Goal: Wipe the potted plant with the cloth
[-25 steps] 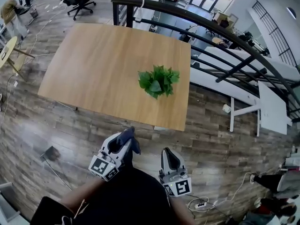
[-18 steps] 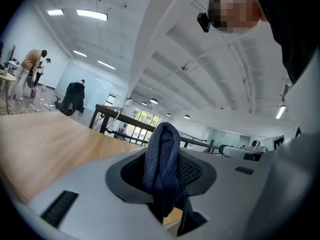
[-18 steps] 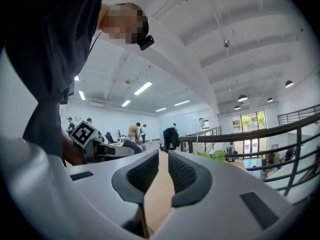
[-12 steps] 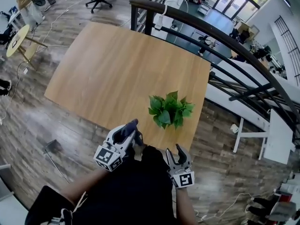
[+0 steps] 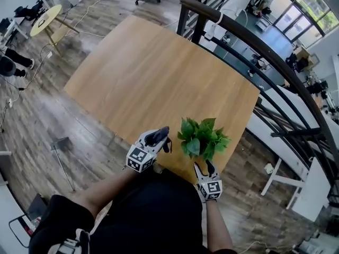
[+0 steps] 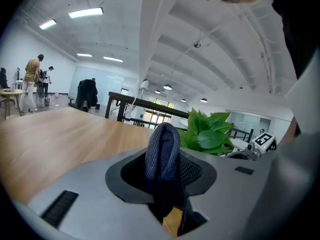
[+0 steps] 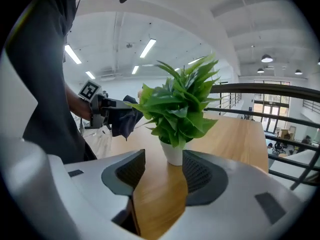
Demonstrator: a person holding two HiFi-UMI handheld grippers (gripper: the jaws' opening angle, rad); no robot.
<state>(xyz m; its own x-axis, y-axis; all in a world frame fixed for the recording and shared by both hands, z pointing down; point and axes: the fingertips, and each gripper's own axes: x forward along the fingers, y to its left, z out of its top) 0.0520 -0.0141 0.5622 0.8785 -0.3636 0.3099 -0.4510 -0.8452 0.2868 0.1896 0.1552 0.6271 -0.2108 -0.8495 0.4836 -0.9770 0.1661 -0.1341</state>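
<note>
While the left gripper point(image 5: 160, 136) pinches the cloth point(image 6: 162, 151) in its fingers beside the potted plant point(image 5: 202, 138) near the edge of the counter point(image 5: 153, 73), the right gripper point(image 5: 204, 168), fingers just opening and empty, aims at it, likely to steady it.

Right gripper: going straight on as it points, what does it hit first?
Most likely the small white pot of the green leafy plant, centred ahead of the right gripper, whose empty jaws have just been opening. Depth is unclear; the wooden table could come first.
</note>
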